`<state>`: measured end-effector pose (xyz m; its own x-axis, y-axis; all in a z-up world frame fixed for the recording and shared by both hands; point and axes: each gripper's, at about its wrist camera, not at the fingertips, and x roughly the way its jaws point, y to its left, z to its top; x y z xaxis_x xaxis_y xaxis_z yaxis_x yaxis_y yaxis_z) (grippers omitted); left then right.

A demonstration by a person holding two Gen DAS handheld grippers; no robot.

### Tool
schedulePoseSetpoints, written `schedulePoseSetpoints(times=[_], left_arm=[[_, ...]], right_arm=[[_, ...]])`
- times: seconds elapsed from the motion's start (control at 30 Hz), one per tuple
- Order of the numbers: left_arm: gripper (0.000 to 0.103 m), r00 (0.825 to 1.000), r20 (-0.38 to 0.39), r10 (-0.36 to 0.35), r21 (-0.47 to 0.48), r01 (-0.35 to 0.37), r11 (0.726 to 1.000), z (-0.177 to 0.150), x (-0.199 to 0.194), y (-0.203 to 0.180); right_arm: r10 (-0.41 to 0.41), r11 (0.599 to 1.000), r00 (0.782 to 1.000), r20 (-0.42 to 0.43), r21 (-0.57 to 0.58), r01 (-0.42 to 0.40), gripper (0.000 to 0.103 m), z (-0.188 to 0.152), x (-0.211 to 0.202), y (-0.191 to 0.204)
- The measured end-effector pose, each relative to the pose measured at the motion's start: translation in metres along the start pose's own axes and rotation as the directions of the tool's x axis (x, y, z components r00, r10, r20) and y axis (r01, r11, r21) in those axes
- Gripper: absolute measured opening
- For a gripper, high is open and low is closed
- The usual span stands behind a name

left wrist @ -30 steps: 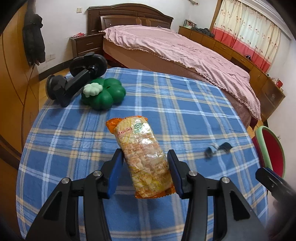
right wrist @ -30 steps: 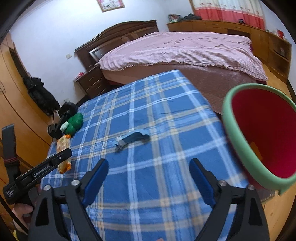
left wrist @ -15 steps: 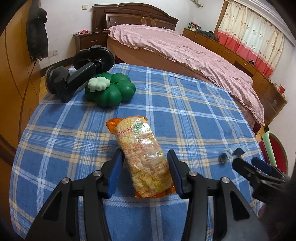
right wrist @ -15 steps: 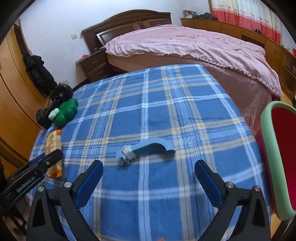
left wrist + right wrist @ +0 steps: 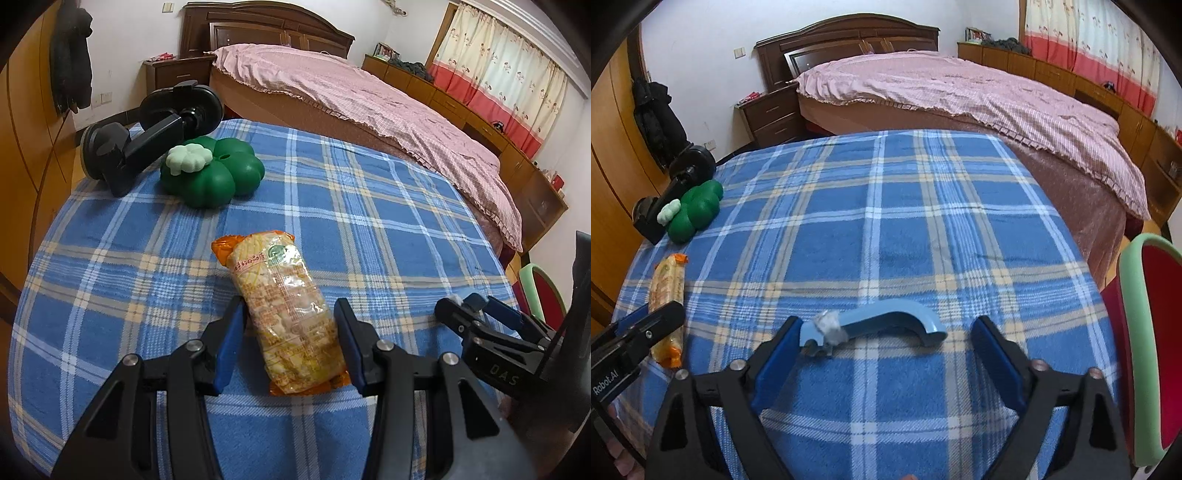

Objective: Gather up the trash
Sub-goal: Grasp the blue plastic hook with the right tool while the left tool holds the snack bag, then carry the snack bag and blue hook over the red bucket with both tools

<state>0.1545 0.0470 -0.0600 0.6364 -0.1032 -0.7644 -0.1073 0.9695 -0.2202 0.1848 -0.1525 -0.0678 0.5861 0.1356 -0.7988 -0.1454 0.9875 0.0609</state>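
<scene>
An orange and clear snack packet (image 5: 286, 314) lies on the blue plaid table (image 5: 388, 229). My left gripper (image 5: 290, 332) is open, its blue fingers either side of the packet's near half, small gaps showing. A curved light-blue plastic piece (image 5: 875, 325) with a crumpled grey wad on its left end lies in front of my right gripper (image 5: 886, 350). The right gripper is open wide and low, its fingers flanking the piece. The packet also shows in the right wrist view (image 5: 666, 295). A red bin with a green rim (image 5: 1152, 350) stands off the table's right edge.
A green clover-shaped box (image 5: 214, 173) with a pale green lid piece and a black suction mount (image 5: 147, 133) sit at the table's far left. A bed with a pink cover (image 5: 369, 99) lies beyond the table. A wooden wardrobe stands on the left.
My right gripper has turned left away from the red bin and come down close over the blue plastic piece. My left gripper has stayed around the packet.
</scene>
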Motion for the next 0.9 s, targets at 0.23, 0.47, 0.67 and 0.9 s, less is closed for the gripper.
schedulePoseSetpoints(times=[0.23,0.47,0.67,0.9], left_arm=[[0.049,1.0,-0.001,-0.013,-0.002,0.013,1.0,-0.002,-0.003,-0.002],[0.049,0.999,0.005,-0.033,0.004,0.033,0.999,-0.004,-0.011,-0.01],[0.049,0.998,0.013,-0.053,0.014,0.053,0.998,-0.006,-0.023,-0.02],[0.049,0.996,0.022,-0.089,0.03,0.088,0.996,-0.01,-0.039,-0.034]], right_arm=[[0.018,1.0,1.0,0.01,0.012,-0.018,0.077,-0.001,-0.005,-0.002],[0.042,0.998,0.999,0.029,0.052,-0.044,0.076,-0.006,-0.023,-0.011],[0.068,0.993,0.997,0.049,0.098,-0.072,0.076,-0.013,-0.045,-0.021],[0.085,0.983,0.993,0.081,0.158,-0.097,0.076,-0.024,-0.075,-0.037]])
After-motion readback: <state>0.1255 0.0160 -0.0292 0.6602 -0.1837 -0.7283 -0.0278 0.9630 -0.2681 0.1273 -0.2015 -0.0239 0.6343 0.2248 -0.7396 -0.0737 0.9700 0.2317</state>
